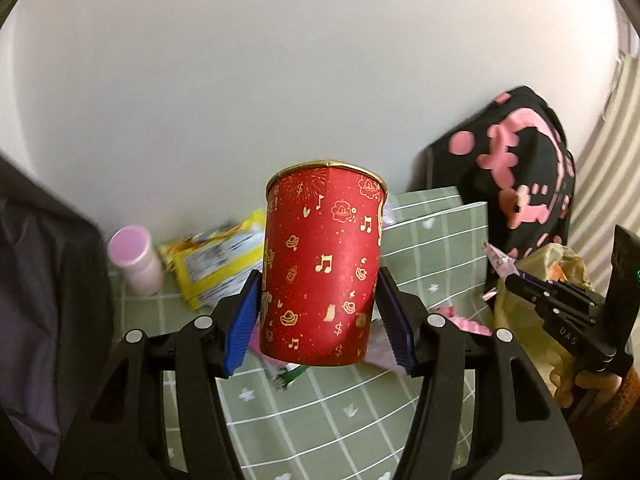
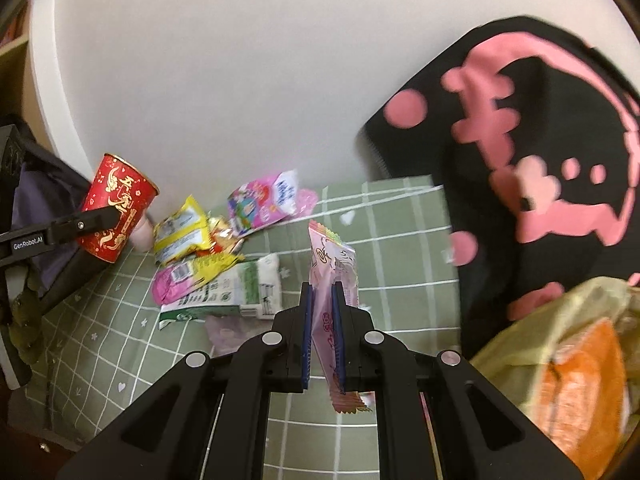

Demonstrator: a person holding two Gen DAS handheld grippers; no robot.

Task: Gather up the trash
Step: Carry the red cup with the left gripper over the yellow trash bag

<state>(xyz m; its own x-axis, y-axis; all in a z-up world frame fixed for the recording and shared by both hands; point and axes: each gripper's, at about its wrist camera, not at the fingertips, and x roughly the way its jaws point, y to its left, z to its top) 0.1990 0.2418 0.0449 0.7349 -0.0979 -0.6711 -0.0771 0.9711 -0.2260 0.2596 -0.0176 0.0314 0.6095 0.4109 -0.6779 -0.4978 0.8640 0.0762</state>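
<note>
Red paper cup (image 1: 322,266), gold-printed, sits upright, pinched by the left gripper (image 1: 318,312) with jaws closed on its sides above the green checked cloth (image 1: 360,396). From the right wrist, the right gripper (image 2: 322,334) has jaws clamped flat on a pink wrapper (image 2: 332,276), lifted near the yellow bag (image 2: 576,360); more wrappers (image 2: 208,256) lie on the cloth beyond.

Red paper cup (image 1: 320,268) upright (gold motifs); pink wrapper (image 2: 334,280) on edge

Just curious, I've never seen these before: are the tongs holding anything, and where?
Left tongs grip the red paper cup by its lower sides. Right tongs pinch a pink wrapper near its lower middle.
</note>
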